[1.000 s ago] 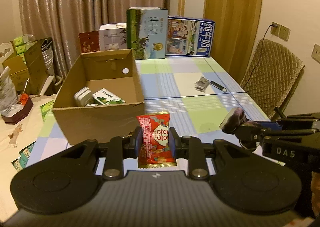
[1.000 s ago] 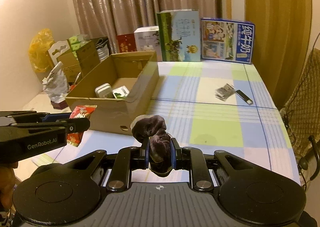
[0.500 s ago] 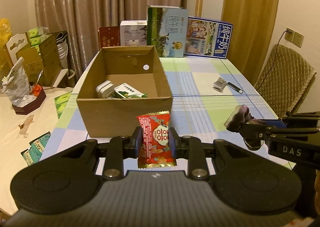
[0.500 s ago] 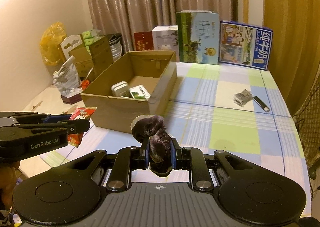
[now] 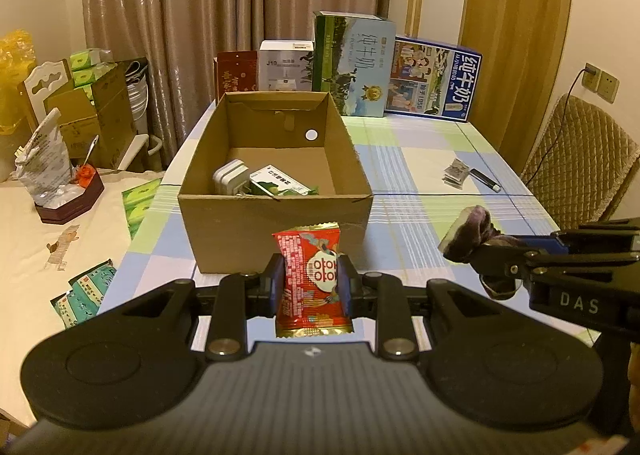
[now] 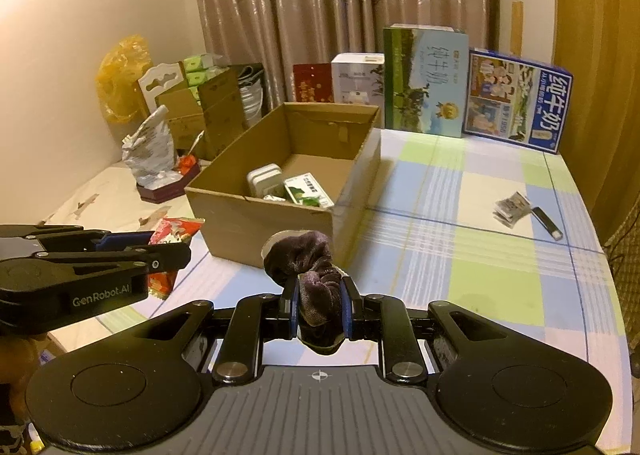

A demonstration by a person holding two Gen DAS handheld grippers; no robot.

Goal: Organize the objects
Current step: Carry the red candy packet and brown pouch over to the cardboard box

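My left gripper (image 5: 311,282) is shut on a red snack packet (image 5: 310,275) and holds it above the table's near edge, in front of the open cardboard box (image 5: 276,223). My right gripper (image 6: 319,311) is shut on a dark purple velvet scrunchie (image 6: 308,267), to the right of the left gripper. The scrunchie also shows in the left wrist view (image 5: 472,233), and the packet in the right wrist view (image 6: 170,239). The box (image 6: 260,223) holds a white case (image 5: 229,177) and a green-and-white carton (image 5: 280,185).
A small foil sachet (image 5: 455,173) and a black stick (image 5: 485,179) lie on the checked tablecloth (image 5: 420,223) at the right. Milk cartons (image 5: 352,63) and boxes stand along the far edge. A quilted chair (image 5: 580,163) stands right. A second table (image 5: 52,223) with clutter is left.
Both grippers have pulled back and risen from the box, still holding their items. The left wrist view has swung so the box sits centred ahead.
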